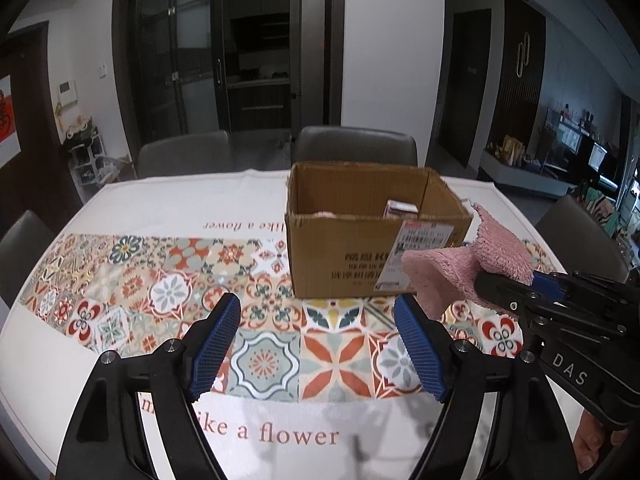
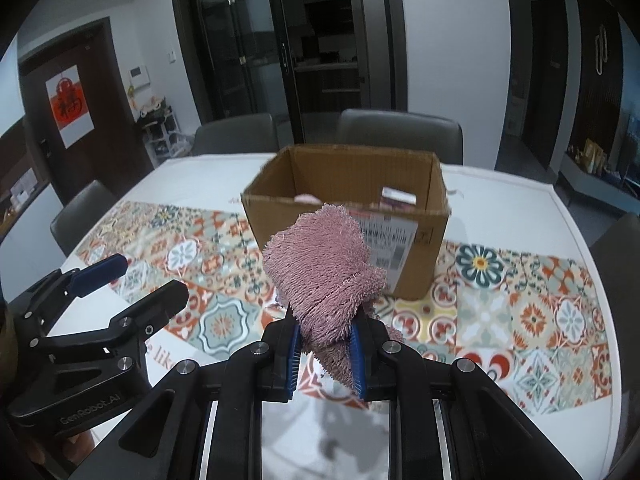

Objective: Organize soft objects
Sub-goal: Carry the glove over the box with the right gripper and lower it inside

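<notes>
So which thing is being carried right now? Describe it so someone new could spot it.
Start at the table with the tile-patterned cloth and find the open cardboard box on it. In front of the box, the right tongs are shut on a bunched pink shaggy cloth. It is the only fluffy pink thing outside the box; the left tongs are open and hold nothing.

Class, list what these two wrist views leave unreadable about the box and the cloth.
- Brown cardboard box: both views, near wall hides most contents; only a small carton's top and a pink scrap show.
- Box label: right view, fluffy pink cloth covers part; print too small.
- Cloth's lower end: right view, right gripper hides it.
</notes>
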### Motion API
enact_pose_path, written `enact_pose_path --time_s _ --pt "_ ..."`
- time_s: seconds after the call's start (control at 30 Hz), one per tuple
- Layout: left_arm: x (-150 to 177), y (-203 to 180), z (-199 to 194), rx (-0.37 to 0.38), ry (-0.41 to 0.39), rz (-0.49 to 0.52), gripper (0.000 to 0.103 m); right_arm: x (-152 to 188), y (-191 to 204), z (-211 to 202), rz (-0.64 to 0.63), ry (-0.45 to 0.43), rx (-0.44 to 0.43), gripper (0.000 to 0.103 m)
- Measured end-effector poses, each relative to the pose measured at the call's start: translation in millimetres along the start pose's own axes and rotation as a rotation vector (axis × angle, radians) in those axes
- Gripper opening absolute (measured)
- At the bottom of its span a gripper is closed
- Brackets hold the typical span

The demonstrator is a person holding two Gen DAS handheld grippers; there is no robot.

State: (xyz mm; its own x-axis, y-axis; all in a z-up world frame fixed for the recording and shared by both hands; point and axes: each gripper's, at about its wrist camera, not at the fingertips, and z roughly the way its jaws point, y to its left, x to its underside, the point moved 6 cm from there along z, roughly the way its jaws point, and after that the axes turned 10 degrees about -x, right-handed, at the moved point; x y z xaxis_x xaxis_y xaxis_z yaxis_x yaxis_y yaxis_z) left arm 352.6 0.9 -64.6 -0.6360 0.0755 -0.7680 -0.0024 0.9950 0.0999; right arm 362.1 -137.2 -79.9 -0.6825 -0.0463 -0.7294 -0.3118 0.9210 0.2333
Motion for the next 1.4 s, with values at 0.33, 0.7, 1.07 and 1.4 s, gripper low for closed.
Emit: enact_pose_path --time_s 0.33,0.7,1.07,1.4 --pt "-26.7 4.4 -7.7 -0.007 -0.066 -0.01 0.079 -27.9 4.6 -9.7 -0.02 -0.075 -0.002 0.022" --pt "-60.6 8.2 -7.2 -0.029 -0.128 -0.016 0.081 -62.1 6.7 -16.1 -0.044 -0.151 0.002 0.022" --pt "-86.2 7.9 9.4 -0.043 -0.148 -0.024 0.081 -84.0 2.4 -7.5 -0.047 -0.178 0.002 0.022" --pt "-99.3 10.2 37.3 -0.055 -0.139 -0.035 0.083 -107.0 -12.1 14.4 -0.055 -0.167 0.014 0.022"
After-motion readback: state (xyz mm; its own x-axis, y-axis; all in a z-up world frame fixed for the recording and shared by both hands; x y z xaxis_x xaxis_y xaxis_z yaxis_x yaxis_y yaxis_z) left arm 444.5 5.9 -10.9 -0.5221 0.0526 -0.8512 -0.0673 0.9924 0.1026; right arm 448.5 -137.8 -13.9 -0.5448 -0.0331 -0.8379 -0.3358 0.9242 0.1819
